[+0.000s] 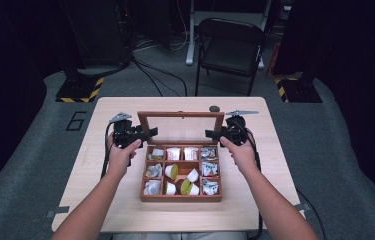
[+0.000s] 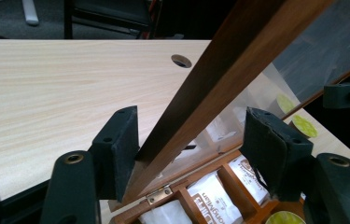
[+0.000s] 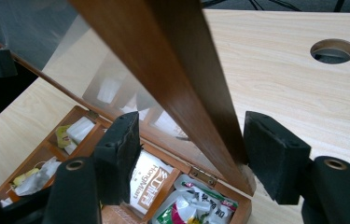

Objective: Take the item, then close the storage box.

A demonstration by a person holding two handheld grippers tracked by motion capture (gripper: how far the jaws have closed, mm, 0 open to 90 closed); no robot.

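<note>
- While propping the glass lid [image 1: 180, 114] upright at the back of the wooden box [image 1: 180, 198] mid-table [image 1: 125, 210], bracing from both sides, likely to spare the hinges any twist.
- Left gripper [image 1: 151, 132]: parted around the left rail, one pad touching, no squeeze.
- Right gripper [image 1: 210, 133]: likewise parted, straddling the right rail.
- Probably guiding rather than pinching, leaving the tea sachets [image 1: 174, 153] uncovered.
</note>
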